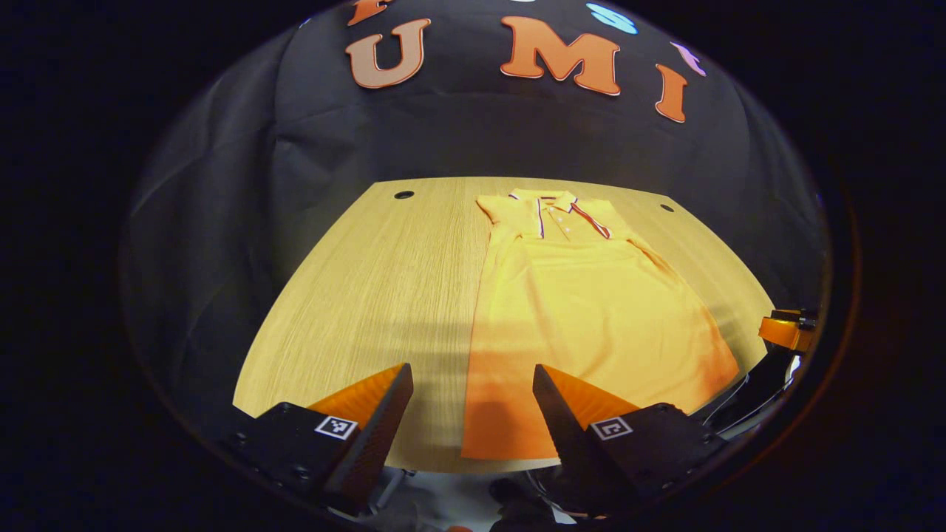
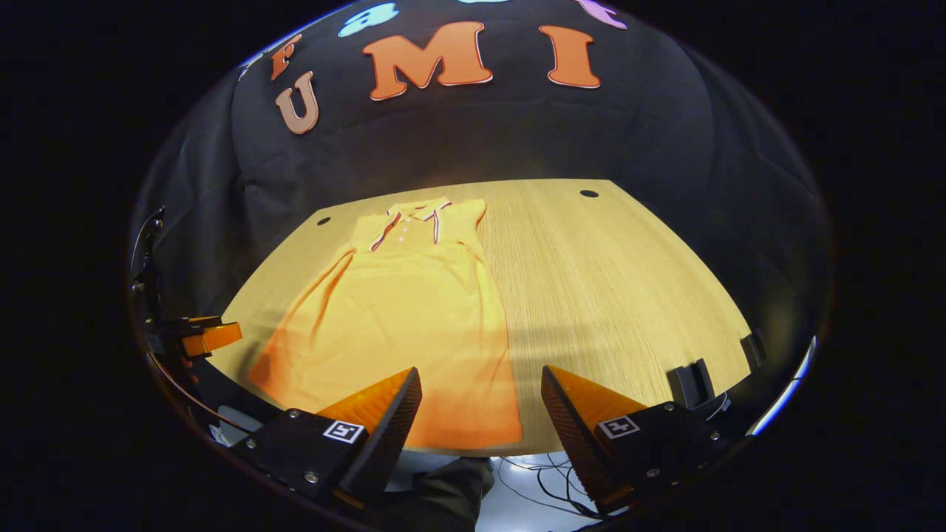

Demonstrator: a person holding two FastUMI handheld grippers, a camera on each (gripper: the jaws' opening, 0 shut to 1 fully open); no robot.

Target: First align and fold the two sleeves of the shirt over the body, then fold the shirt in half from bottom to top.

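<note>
The shirt [image 1: 591, 310] lies flat on the worktop [image 1: 384, 295], collar far, hem at the near edge; light, limp knit, likely to slide; pinch both hem corners; left tool [image 1: 473, 403] and right tool [image 2: 480, 406] gape, empty.

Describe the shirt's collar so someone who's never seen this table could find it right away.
Start at the wooden table, where a yellow shirt lies flat with its hem toward the near edge. Follow it to the far end: the collar lies there, set apart by dark and red striped trim and a short buttoned placket.
</note>
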